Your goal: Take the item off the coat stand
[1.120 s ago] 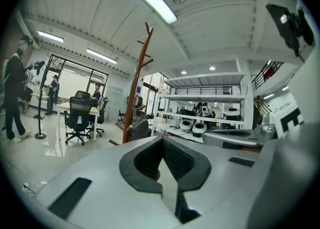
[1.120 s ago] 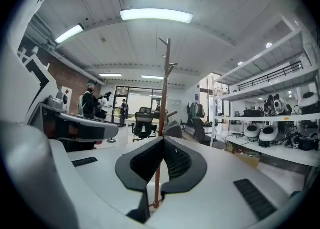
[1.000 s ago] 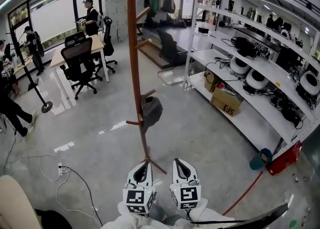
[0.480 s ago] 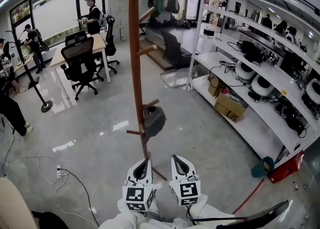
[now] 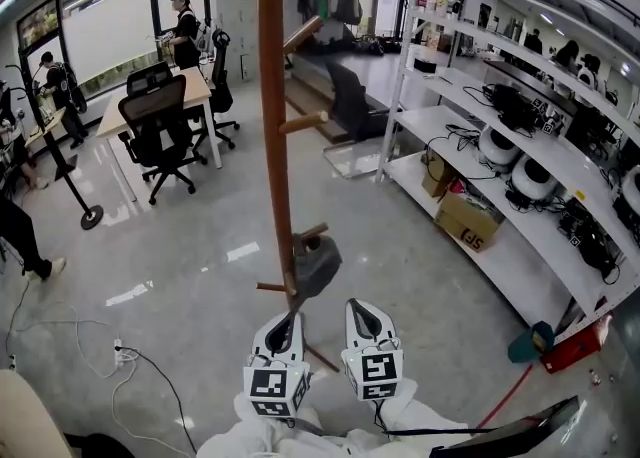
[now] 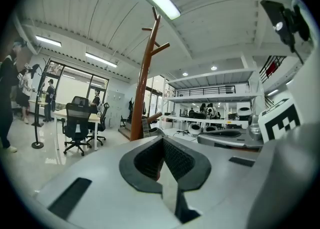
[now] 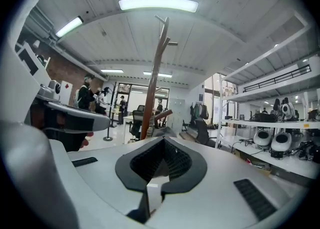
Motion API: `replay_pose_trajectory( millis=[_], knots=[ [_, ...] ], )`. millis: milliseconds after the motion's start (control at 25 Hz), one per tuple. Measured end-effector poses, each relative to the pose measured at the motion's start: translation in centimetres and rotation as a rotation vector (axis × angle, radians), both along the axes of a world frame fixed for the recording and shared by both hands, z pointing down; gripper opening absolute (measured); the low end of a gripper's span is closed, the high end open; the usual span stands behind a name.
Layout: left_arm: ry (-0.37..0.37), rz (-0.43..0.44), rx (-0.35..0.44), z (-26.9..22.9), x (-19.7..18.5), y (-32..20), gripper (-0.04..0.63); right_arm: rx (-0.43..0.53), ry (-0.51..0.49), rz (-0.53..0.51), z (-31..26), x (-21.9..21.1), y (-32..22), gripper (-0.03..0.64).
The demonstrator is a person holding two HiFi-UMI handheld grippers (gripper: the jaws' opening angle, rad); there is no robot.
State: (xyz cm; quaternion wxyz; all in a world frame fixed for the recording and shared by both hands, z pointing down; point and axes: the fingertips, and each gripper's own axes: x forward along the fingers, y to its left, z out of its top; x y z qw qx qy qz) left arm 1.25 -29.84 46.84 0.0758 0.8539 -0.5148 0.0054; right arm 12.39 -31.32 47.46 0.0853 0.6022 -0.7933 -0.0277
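Left gripper: your left gripper (image 5: 288,322) has its jaws closed tip to tip with nothing between them. Its own view (image 6: 162,142) shows the same thing, just the dark pads meeting.
Right gripper: same deal, your right gripper (image 5: 359,308) is pinched together and empty, which its own view (image 7: 162,144) confirms.
How they sit: both are low in the head view, side by side and pointing away from you, left one nearest the pole.
Coat stand: the brown wooden coat stand (image 5: 272,126) runs up the middle of the head view, with short pegs sticking out at several heights.
Item: the dark grey item (image 5: 316,264) hangs off a low peg on the right side of the pole. It looks like a cap or a soft bag, can't really tell which.
Item vs grippers: it's just ahead of your left gripper's tips and not touching either gripper. It also peeks over the jaws in the left gripper view (image 6: 152,130) and the right gripper view (image 7: 163,131).
Around you: black office chair (image 5: 158,128) at a desk (image 5: 192,94) on the left, white shelving (image 5: 470,141) on the right with a cardboard box (image 5: 468,222) on the lowest shelf.
People: a few standing over by the windows (image 5: 183,31).
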Motion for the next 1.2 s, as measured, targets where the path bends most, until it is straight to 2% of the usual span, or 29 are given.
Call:
replay_pose_trajectory(
  millis=[320,480,800,1000,1080,1200],
  knots=[
    [0.005,-0.017,-0.015,0.7,-1.2,-3.0,-0.012,-0.009,0.011,0.052,0.7,0.0,-3.6,0.011],
    [0.008,-0.039,-0.03,1.1,-2.0,-3.9,-0.012,-0.012,-0.017,0.048,0.8,0.1,-5.1,0.011],
    [-0.014,-0.115,-0.043,1.1,-3.3,-6.2,-0.012,-0.047,-0.064,-0.042,1.0,-1.0,-8.0,0.011],
    [-0.004,-0.153,-0.048,0.4,-3.5,-7.2,-0.012,-0.077,-0.053,-0.098,1.1,-1.3,-9.1,0.011],
    [0.0,-0.152,-0.056,0.6,-3.1,-7.3,-0.012,-0.107,-0.059,-0.126,1.8,-1.6,-9.4,0.022],
    [-0.009,-0.142,-0.064,1.0,-2.2,-7.3,-0.012,-0.143,-0.062,-0.155,2.8,-1.7,-9.8,0.123]
  ],
)
